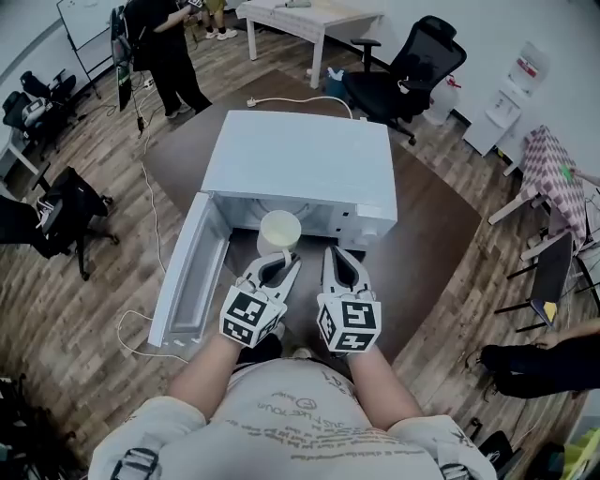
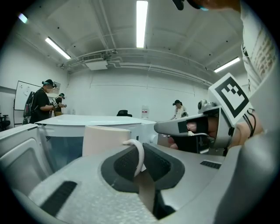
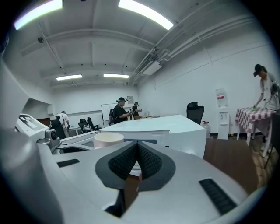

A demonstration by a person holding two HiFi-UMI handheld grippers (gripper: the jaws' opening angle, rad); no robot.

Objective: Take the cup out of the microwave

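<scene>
The white microwave point(image 1: 300, 164) stands on a round brown table point(image 1: 431, 225), its door point(image 1: 187, 272) swung open to the left. A cream cup point(image 1: 279, 230) hangs in front of the oven's opening, outside it. My left gripper point(image 1: 284, 263) is shut on the cup's handle point(image 2: 139, 156), with the cup's body point(image 2: 106, 140) just beyond the jaws. My right gripper point(image 1: 337, 256) is beside it on the right, shut with nothing in it. In the right gripper view the closed pads point(image 3: 131, 162) point at the cup point(image 3: 108, 140) and microwave point(image 3: 170, 129).
A white power cord point(image 1: 300, 99) runs off the table's far side. A black office chair point(image 1: 412, 70) and a white table point(image 1: 309, 17) stand behind. People stand at the far left point(image 1: 164, 47). A checkered table point(image 1: 553, 173) is at the right.
</scene>
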